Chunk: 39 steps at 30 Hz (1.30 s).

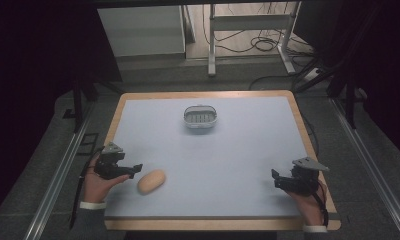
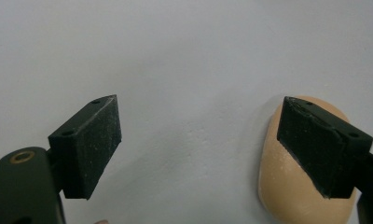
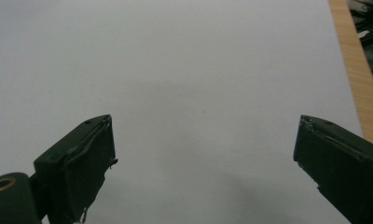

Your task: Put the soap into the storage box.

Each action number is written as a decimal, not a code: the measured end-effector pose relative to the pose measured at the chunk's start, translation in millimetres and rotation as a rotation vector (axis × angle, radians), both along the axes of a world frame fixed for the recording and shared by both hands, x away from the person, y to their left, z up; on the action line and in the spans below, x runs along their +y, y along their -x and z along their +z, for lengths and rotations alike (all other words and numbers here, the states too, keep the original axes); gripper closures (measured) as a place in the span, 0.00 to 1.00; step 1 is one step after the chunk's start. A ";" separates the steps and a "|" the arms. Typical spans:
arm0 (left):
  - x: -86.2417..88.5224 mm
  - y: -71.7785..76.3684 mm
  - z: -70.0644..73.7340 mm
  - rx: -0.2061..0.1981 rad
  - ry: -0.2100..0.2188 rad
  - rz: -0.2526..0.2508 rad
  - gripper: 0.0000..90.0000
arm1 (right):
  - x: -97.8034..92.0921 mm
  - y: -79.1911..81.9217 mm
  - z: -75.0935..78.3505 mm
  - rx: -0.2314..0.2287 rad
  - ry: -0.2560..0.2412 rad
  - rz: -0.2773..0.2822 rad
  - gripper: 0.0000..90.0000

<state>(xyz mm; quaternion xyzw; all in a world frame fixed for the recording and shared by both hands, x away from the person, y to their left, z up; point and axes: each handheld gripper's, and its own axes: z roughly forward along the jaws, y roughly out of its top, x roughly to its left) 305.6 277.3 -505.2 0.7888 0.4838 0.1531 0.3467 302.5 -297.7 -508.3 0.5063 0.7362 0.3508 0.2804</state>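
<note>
A tan, potato-shaped object lies on the pale blue table top near the front left. My left gripper rests just left of it, open, with nothing between its pads. In the left gripper view the tan object sits behind the right-hand pad, outside the gap. A small grey basket stands at the back centre of the table. My right gripper is at the front right, open over bare table, and its pads stand wide apart.
The table has a wooden rim, whose edge shows as a wooden strip in the right gripper view. Behind the table stand a white cabinet and a metal desk frame with cables on the floor.
</note>
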 end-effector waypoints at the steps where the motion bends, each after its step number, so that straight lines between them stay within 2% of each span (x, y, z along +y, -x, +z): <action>1: 0.8 -0.3 -0.1 -0.001 0.001 0.005 0.16 | -0.7 0.3 0.2 -0.008 0.003 -0.003 0.06; 7: 2.3 -1.8 -1.0 0.005 0.003 0.004 0.15 | -2.9 1.9 0.1 0.014 -0.005 -0.007 0.10; 25: -1.1 -0.7 -1.8 0.013 -0.003 -0.005 0.15 | -5.1 3.6 -0.4 0.009 -0.019 -0.002 0.10; 28: -0.9 -0.3 -1.6 0.010 -0.008 0.000 0.16 | -4.4 3.3 -1.1 0.008 -0.016 0.003 0.10; 29: -0.7 0.6 -0.7 -0.005 -0.009 0.019 0.16 | -4.5 3.1 -1.0 0.007 -0.016 0.005 0.10; 39: 6.0 1.1 5.5 0.001 -0.017 0.042 0.17 | -11.2 3.4 -3.2 0.011 -0.029 0.007 0.10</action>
